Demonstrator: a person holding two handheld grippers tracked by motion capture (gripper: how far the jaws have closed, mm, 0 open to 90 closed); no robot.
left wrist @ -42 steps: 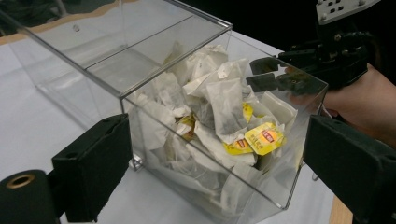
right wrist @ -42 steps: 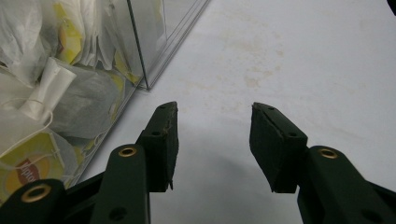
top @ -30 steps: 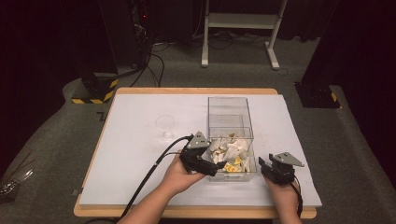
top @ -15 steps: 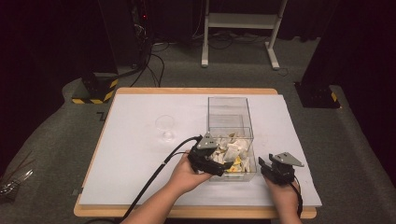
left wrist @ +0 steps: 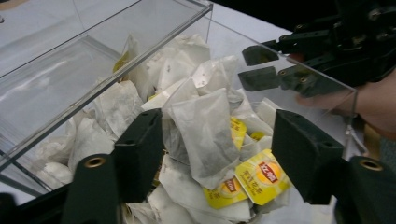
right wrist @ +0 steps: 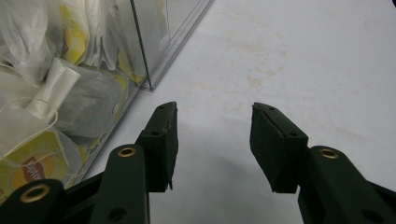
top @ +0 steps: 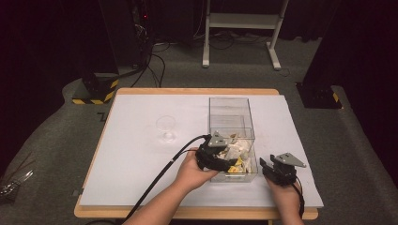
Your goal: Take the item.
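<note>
The left gripper [left wrist: 217,154] has been closing around a tea bag [left wrist: 205,135] (not yet pinched); the box [top: 213,104] lies at 12 o'clock.

The right gripper [right wrist: 212,144] stands unclenched, empty.

From the high view I am losing the tips of the left hand-held gripper [top: 220,159] behind the rim of the clear box [top: 232,107], so I am not seeing there whether they are touching any tea bags [top: 237,149]. Those bags are reading as a pale heap, too small to count. In the left hand-held gripper view, one tea bag [left wrist: 205,135] is standing between the jaws, its lower end running under yellow tags [left wrist: 261,175]; whether the pads are pressing it, I am unable to tell. The bottom edge is cutting off my forearms.
</note>
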